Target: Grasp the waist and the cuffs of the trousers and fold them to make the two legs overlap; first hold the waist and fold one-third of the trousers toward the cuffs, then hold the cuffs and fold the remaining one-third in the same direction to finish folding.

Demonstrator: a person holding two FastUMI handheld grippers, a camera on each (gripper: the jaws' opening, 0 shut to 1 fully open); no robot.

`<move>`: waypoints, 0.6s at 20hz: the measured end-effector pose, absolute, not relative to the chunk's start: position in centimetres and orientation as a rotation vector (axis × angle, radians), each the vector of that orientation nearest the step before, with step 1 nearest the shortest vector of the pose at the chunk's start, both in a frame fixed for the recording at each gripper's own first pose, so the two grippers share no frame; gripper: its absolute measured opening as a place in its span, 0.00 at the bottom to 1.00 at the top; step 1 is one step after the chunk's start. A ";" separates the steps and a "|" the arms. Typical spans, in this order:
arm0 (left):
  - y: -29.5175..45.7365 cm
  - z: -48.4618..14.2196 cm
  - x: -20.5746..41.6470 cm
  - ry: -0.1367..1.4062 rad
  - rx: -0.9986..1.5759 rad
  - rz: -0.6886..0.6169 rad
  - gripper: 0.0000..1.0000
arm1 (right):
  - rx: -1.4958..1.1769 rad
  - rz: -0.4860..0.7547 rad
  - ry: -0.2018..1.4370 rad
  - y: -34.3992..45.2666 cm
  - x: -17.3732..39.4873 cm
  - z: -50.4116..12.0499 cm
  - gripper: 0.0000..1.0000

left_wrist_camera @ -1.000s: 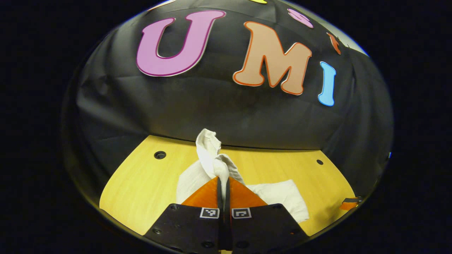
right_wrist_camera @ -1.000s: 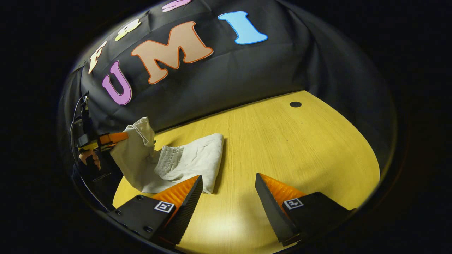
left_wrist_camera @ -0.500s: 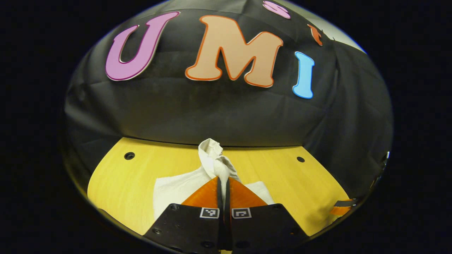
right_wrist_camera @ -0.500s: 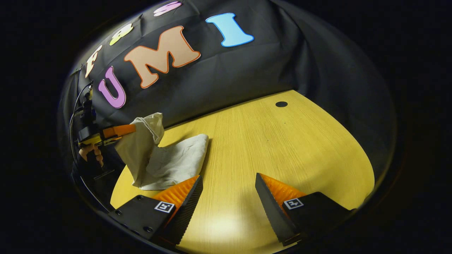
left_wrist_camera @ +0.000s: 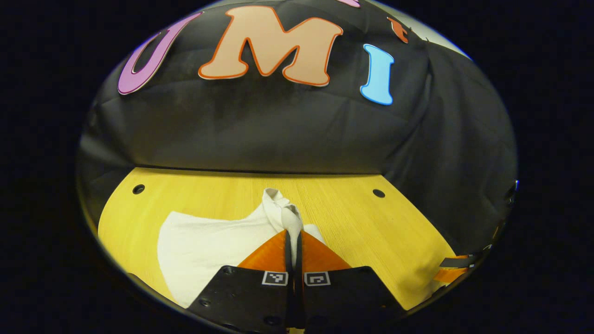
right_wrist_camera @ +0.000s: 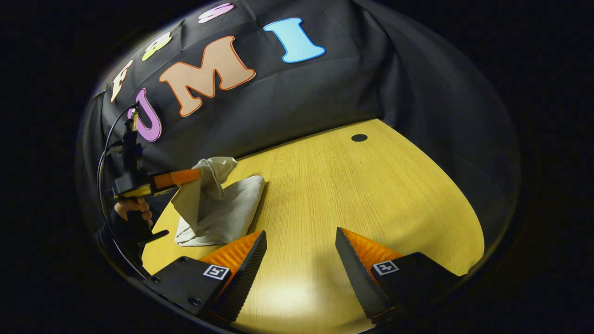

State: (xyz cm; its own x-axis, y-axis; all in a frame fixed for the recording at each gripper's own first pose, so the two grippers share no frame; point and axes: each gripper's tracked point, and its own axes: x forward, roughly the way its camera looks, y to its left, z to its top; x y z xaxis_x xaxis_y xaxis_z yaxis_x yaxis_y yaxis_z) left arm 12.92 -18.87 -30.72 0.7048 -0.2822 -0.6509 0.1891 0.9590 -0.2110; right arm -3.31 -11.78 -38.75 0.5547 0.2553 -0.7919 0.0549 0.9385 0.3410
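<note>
The left hand-held gripper [left_wrist_camera: 293,241] is clamped shut on a bunched end of the white trousers [left_wrist_camera: 209,243], its fingers pressed together with cloth pinched between them and a knot of fabric rising just past the tips. From the right gripper view the same tool [right_wrist_camera: 178,177] holds that end lifted above the counter [right_wrist_camera: 371,195], a hand [right_wrist_camera: 134,211] on its grip, with the cloth draping down to a compact folded bundle [right_wrist_camera: 222,213] lying on the wood. The right hand-held gripper [right_wrist_camera: 299,241] hovers over bare counter with its fingers spread wide, holding nothing. The bundle looks short and layered, so the legs and first third appear folded; the last fold seems under way, not yet laid flat. Its long axis runs from the near counter edge toward the wall.
</note>
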 end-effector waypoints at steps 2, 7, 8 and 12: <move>-19.5 -32.3 11.9 0.762 -0.117 -0.268 0.00 | 0.353 0.120 0.974 -12.0 -3.0 -38.5 0.96; -19.7 -34.3 8.9 0.782 -0.057 -0.299 0.11 | 0.310 0.139 0.935 -11.5 -2.1 -36.9 0.96; -19.4 -33.5 8.4 0.774 -0.046 -0.302 0.33 | 0.297 0.151 0.912 -11.1 -1.6 -36.0 0.96; -16.7 -28.6 7.7 0.655 0.028 -0.273 0.98 | 0.248 0.173 0.767 -8.7 1.8 -31.2 0.96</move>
State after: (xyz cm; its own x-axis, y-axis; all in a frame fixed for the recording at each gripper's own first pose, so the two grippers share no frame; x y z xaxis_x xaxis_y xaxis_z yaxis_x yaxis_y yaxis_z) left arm 7.71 -16.72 -28.60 0.7583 -0.2421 -0.6053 0.2599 0.9638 -0.0598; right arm 1.76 -8.69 -31.22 0.7079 0.2440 -0.6628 -0.0645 0.9568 0.2834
